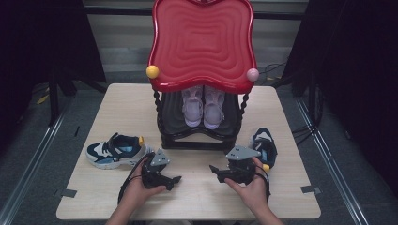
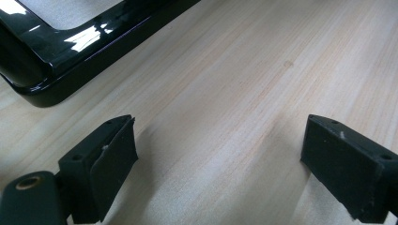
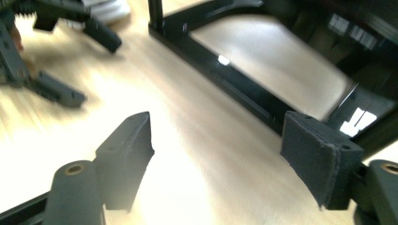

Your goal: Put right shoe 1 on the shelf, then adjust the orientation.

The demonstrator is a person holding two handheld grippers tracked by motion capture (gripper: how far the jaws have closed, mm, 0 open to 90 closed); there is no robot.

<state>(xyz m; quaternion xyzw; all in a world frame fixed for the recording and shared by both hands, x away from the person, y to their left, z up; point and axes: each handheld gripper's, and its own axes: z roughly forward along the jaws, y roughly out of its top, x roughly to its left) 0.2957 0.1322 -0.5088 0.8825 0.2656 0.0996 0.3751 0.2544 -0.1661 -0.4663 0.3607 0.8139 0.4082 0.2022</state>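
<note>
A navy, white and blue sneaker (image 1: 115,150) lies on its sole at the table's left. Its mate (image 1: 264,146) stands at the right, beside the rack. A pair of pale pink shoes (image 1: 202,107) sits on the lower shelf of a black shoe rack (image 1: 197,140) with a red wavy top (image 1: 202,42). My left gripper (image 1: 174,182) (image 2: 220,136) is open above bare wood, pointing right. My right gripper (image 1: 215,171) (image 3: 218,131) is open too, pointing left at it. Nothing lies between either pair of jaws. The right gripper view shows the left gripper (image 3: 89,65) farther off.
The rack's glossy black base (image 2: 70,56) (image 3: 234,89) lies just beyond both grippers. A yellow ball (image 1: 152,71) and a pink ball (image 1: 252,74) sit at the red top's front corners. The wooden table (image 1: 197,201) ends close behind my hands.
</note>
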